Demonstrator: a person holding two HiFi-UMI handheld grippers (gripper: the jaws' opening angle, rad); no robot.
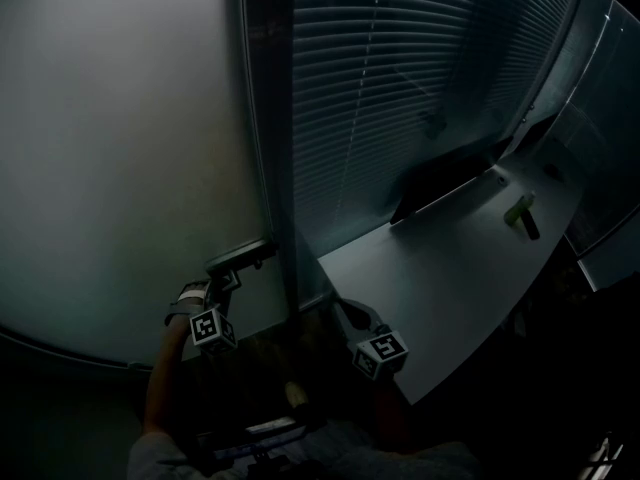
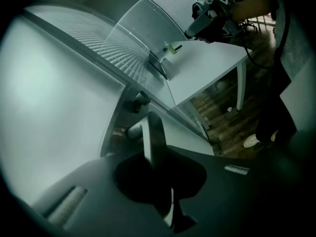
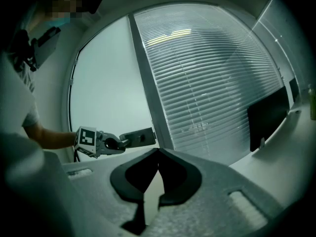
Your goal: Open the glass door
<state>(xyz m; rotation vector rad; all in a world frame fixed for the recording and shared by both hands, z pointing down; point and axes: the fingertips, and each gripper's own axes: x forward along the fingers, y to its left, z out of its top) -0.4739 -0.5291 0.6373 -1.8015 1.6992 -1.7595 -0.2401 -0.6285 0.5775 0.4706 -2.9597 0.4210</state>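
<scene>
The frosted glass door (image 1: 120, 148) fills the left of the head view, and its dark lever handle (image 1: 243, 255) sits by the door frame (image 1: 270, 118). My left gripper (image 1: 232, 274) is shut on that handle. In the left gripper view the handle (image 2: 153, 135) stands upright between the jaws of the left gripper (image 2: 157, 157). The right gripper view shows the same grip from the side, left gripper (image 3: 118, 143) on the handle (image 3: 139, 138). My right gripper (image 1: 345, 314) hangs by the desk corner, and its jaws (image 3: 157, 163) meet with nothing between them.
Right of the frame is a glass wall with slatted blinds (image 1: 400, 88). A grey desk (image 1: 450, 278) runs along it, carrying a dark monitor (image 1: 440, 183) and a small green object (image 1: 520, 213). Wooden floor (image 2: 227, 122) shows under the desk.
</scene>
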